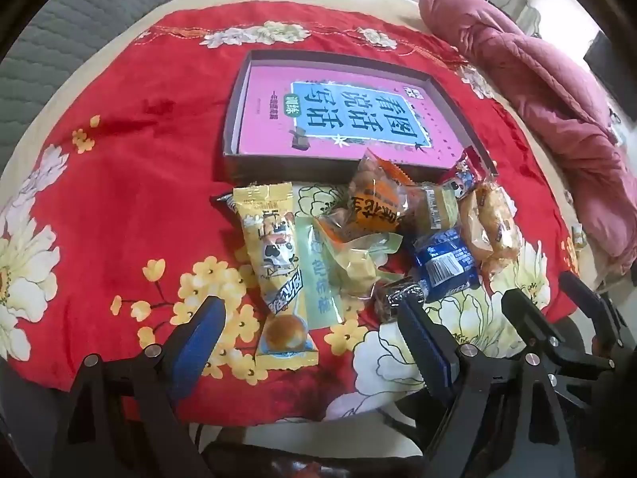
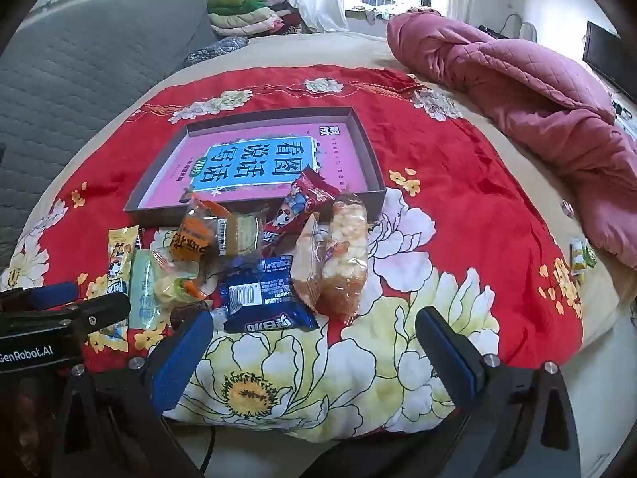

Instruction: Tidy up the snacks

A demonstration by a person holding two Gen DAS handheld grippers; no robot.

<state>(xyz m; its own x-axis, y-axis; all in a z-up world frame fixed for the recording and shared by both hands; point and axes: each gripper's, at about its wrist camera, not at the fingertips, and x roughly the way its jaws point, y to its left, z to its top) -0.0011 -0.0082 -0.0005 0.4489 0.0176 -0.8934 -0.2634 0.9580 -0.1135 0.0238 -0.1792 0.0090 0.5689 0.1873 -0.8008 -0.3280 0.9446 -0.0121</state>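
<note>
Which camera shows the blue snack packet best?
The right wrist view: the blue packet lies near the picture's middle, whole and unobstructed. In the left wrist view the blue packet sits further right, tilted, its lower corner behind a gripper finger.

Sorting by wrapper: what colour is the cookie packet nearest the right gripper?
Dark blue packet, clearest in the right wrist view.
</note>
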